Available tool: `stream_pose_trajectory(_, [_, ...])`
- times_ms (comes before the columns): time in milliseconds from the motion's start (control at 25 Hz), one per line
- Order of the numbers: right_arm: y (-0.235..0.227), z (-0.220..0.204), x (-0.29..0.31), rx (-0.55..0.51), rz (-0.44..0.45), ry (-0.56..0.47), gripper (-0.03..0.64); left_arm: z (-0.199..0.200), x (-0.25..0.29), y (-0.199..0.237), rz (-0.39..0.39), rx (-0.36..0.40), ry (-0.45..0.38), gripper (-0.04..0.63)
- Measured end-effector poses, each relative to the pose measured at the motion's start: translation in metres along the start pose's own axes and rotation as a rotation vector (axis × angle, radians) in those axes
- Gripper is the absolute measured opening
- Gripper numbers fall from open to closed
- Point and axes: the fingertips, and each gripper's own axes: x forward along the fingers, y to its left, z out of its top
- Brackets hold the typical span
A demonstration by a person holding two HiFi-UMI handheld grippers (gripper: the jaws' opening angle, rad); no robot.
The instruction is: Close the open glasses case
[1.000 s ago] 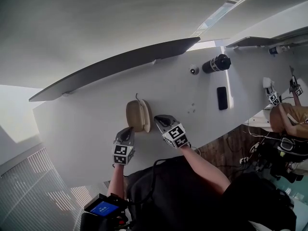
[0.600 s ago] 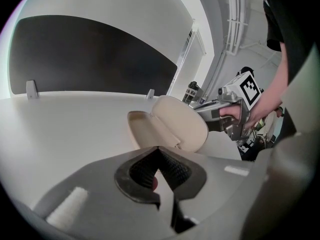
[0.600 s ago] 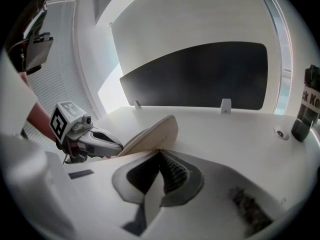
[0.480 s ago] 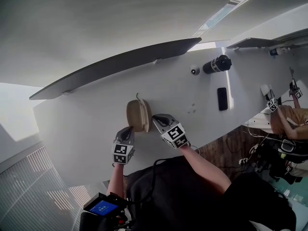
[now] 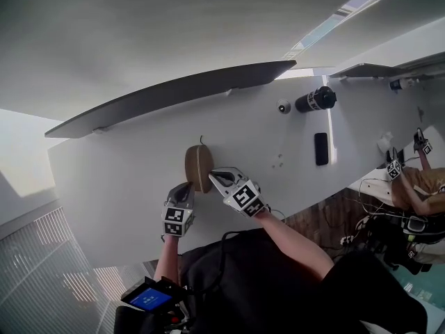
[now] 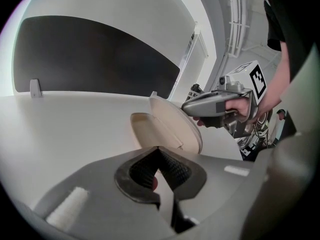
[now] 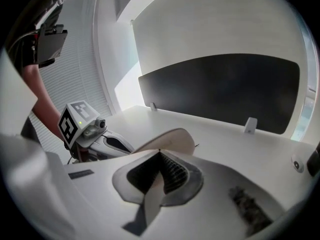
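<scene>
A tan glasses case (image 5: pixel 199 169) lies on the white desk (image 5: pixel 125 179) in the head view. In the left gripper view its lid (image 6: pixel 176 126) leans partway over the base (image 6: pixel 150 134), neither fully open nor down. My right gripper (image 5: pixel 215 179) is shut and its tip rests against the lid's outer side; the lid (image 7: pixel 169 140) shows just beyond the tip (image 7: pixel 160 152). My left gripper (image 5: pixel 183 195) is shut too and sits just short of the case's near end, with the tip (image 6: pixel 158 149) holding nothing.
A wide dark monitor (image 5: pixel 174 96) stands along the far side of the desk. A black cylinder (image 5: pixel 314 94), a small round device (image 5: pixel 282 106) and a black phone (image 5: pixel 320 148) lie to the right. The desk's near edge runs just beside my grippers.
My right gripper has moved left against the lid, and the lid has swung over the base, so the case looks narrower. The left gripper has stayed put.
</scene>
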Motion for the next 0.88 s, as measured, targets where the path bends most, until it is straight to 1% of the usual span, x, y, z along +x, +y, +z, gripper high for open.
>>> stream_pose_trajectory(240, [0.010, 0.005, 0.016, -0.044, 0.054, 0.026, 0.005, 0.001, -0.004, 0.005, 0.022, -0.015, -0.012, 0.008])
stream_pose_trajectory(440, [0.018, 0.006, 0.032, -0.082, 0.091, 0.060, 0.005, 0.008, -0.017, 0.016, 0.071, -0.046, -0.048, 0.008])
stream_pose_trajectory(480, [0.019, 0.006, 0.035, -0.095, 0.094, 0.067, 0.005, 0.011, -0.020, 0.017, 0.079, -0.038, -0.056, 0.008])
stream_pose_trajectory(520, [0.020, 0.006, 0.037, -0.106, 0.096, 0.074, 0.005, 0.014, -0.022, 0.017, 0.084, -0.014, -0.060, 0.008])
stream_pose_trajectory(640, [0.020, 0.007, 0.042, -0.107, 0.094, 0.082, 0.005, 0.022, -0.021, 0.003, 0.055, 0.118, -0.049, 0.008])
stream_pose_trajectory(680, [0.021, 0.006, 0.045, -0.098, 0.095, 0.084, 0.005, 0.023, -0.020, -0.003, 0.037, 0.148, -0.043, 0.008])
stream_pose_trajectory(760, [0.024, 0.005, 0.049, -0.083, 0.101, 0.086, 0.005, 0.019, -0.017, -0.012, 0.011, 0.166, -0.036, 0.008])
stream_pose_trajectory(880, [0.026, 0.004, 0.054, -0.085, 0.111, 0.091, 0.005, 0.015, -0.009, -0.018, -0.008, 0.153, -0.029, 0.008])
